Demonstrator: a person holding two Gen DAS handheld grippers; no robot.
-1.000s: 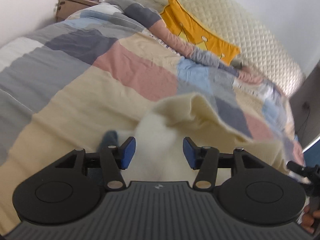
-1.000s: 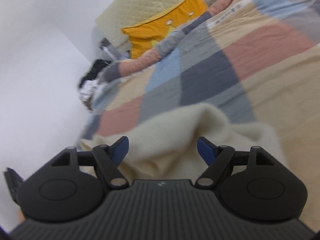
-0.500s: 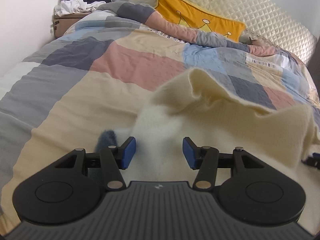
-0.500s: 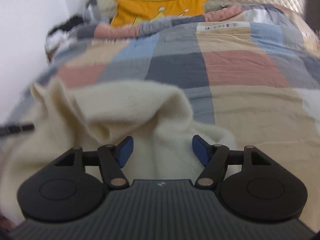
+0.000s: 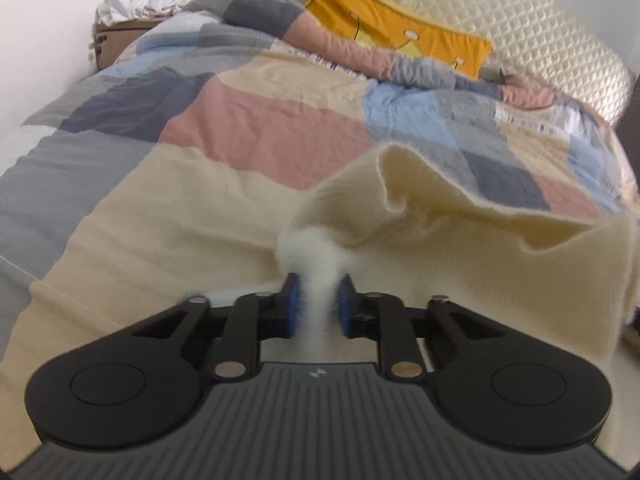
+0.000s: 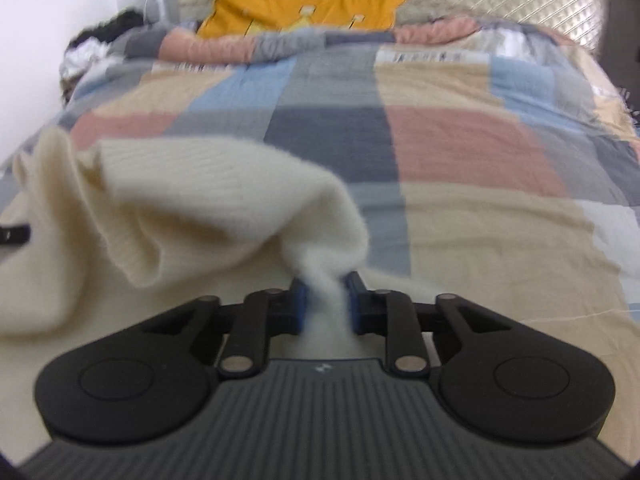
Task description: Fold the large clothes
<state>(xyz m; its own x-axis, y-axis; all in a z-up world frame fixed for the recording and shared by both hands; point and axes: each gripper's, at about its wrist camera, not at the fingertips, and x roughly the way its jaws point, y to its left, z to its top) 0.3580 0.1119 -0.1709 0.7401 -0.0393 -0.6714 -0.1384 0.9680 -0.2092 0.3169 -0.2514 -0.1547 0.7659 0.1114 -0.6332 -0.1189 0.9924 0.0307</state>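
A large cream-coloured fuzzy knitted garment (image 5: 460,240) is gathered up off a patchwork quilt of beige, pink, blue and grey squares (image 5: 248,136), which covers the bed and serves as the folding surface. The garment is pinched at two separate points, one per gripper, presumably so that an edge can be lifted and carried over the rest of the cloth for a fold.

In the left wrist view, a bunched tuft of the cream fabric is seen between the blue pads of the left gripper (image 5: 318,304); the jaws are closing and stand narrow, clenched on that tuft. From the jaws, the garment billows forward and to the right in a loose raised fold.

In the right wrist view, the right gripper (image 6: 326,304) is likewise closing, its jaws narrow, with a twisted bundle of the same garment (image 6: 200,200) pressed between the pads. Here the cloth spreads forward and to the left of the jaws.

Well beyond both sets of jaws, an orange cushion (image 6: 304,4) is propped against a cream quilted headboard (image 5: 540,52).
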